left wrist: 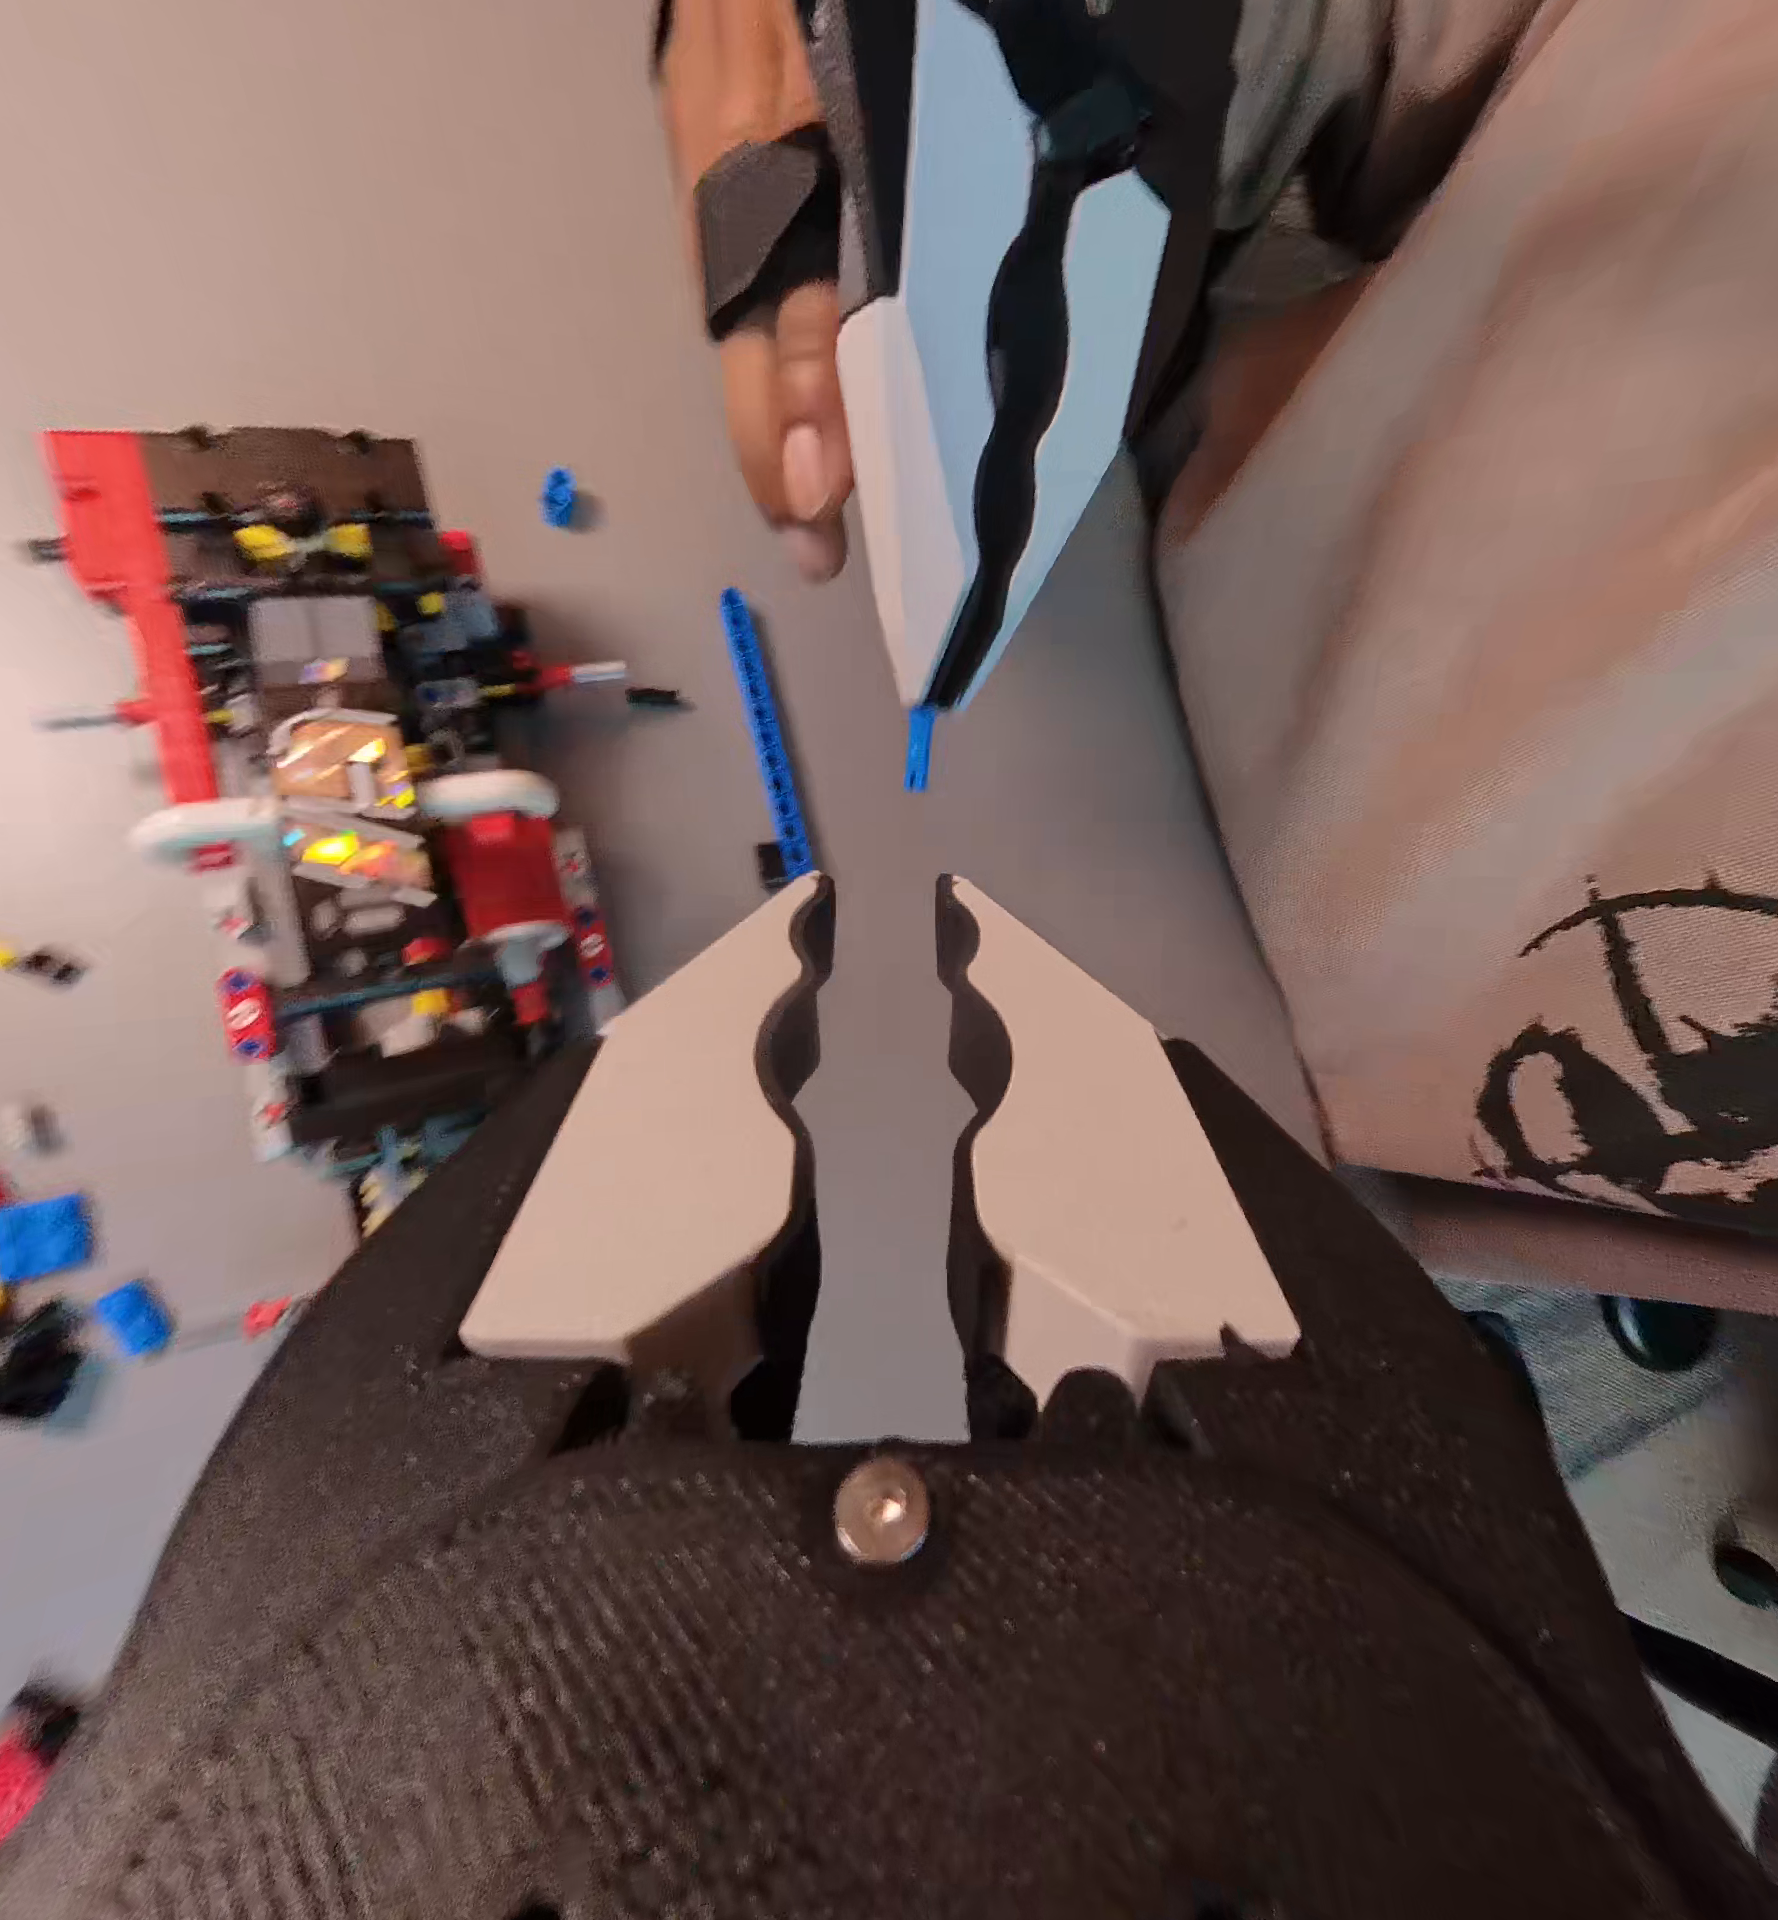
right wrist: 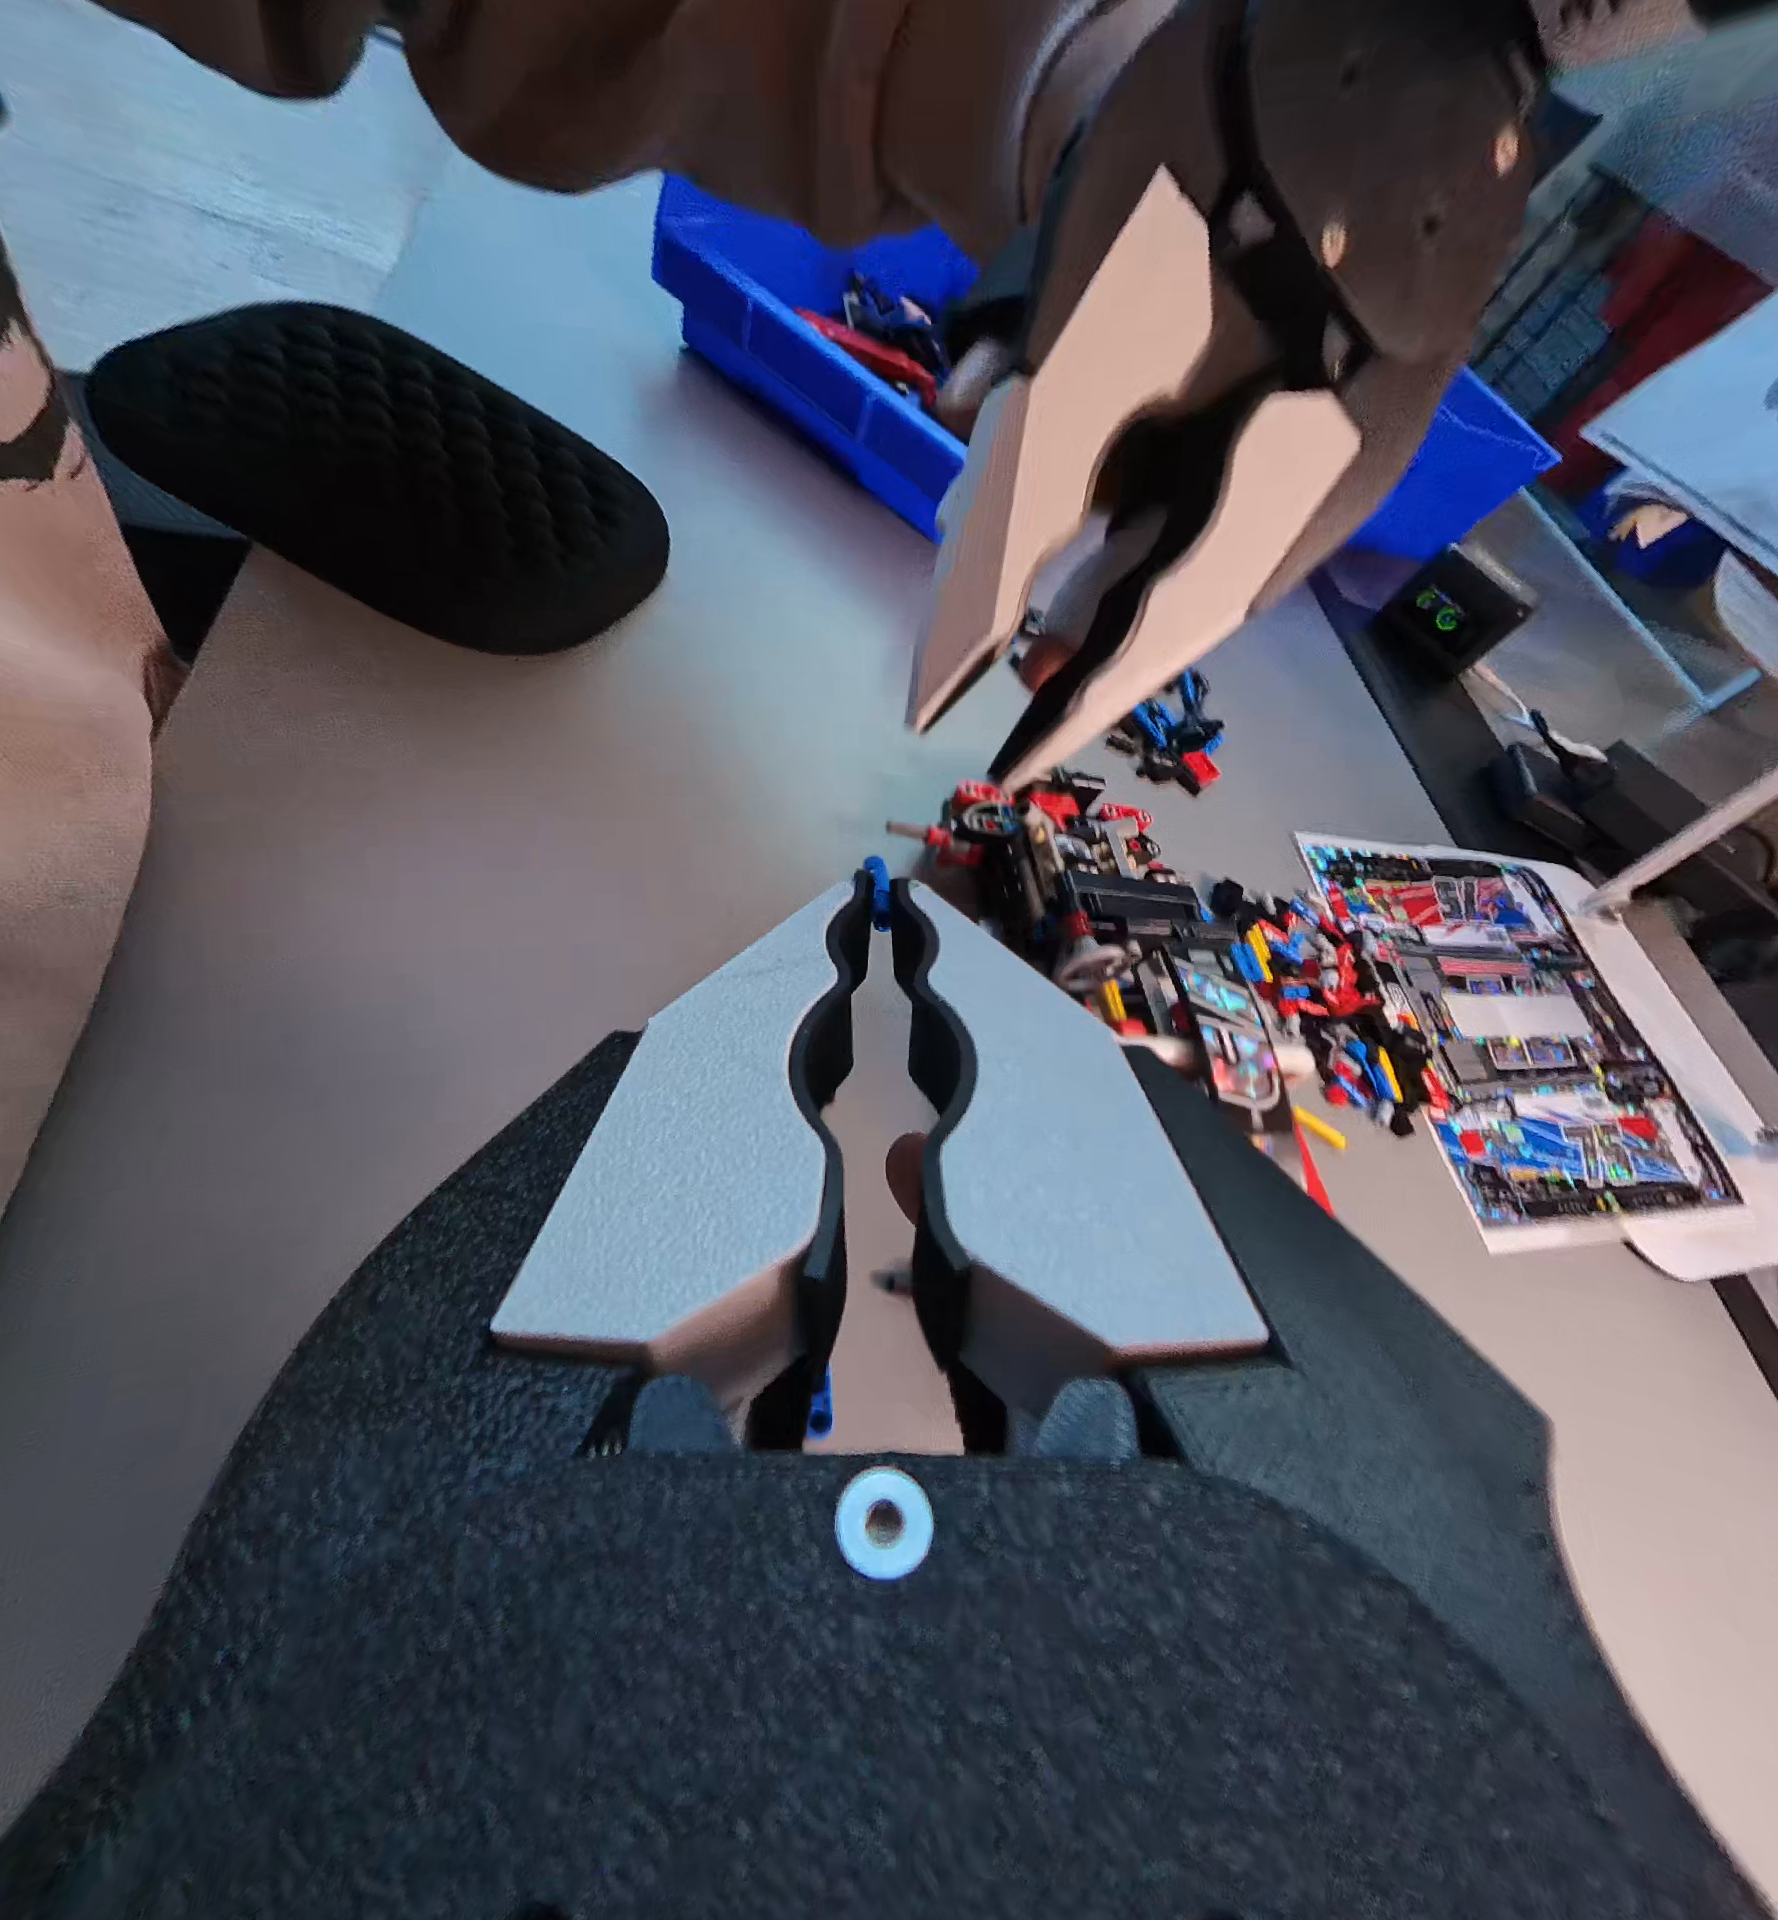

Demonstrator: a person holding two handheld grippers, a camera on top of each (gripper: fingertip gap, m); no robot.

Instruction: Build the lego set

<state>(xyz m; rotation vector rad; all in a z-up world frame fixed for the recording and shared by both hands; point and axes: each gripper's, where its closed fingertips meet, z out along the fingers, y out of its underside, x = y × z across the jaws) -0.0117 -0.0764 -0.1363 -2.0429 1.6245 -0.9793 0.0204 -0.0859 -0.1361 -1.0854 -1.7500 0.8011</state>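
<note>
Blue pin sits clamped in our right gripper, long axis running straight out beyond the fingertips, above the table. Our left gripper hangs parted, empty.

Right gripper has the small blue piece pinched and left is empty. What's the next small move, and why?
Probably carry the small blue piece in the right gripper toward the lego build. The left gripper is open and empty, free to steady it.
</note>
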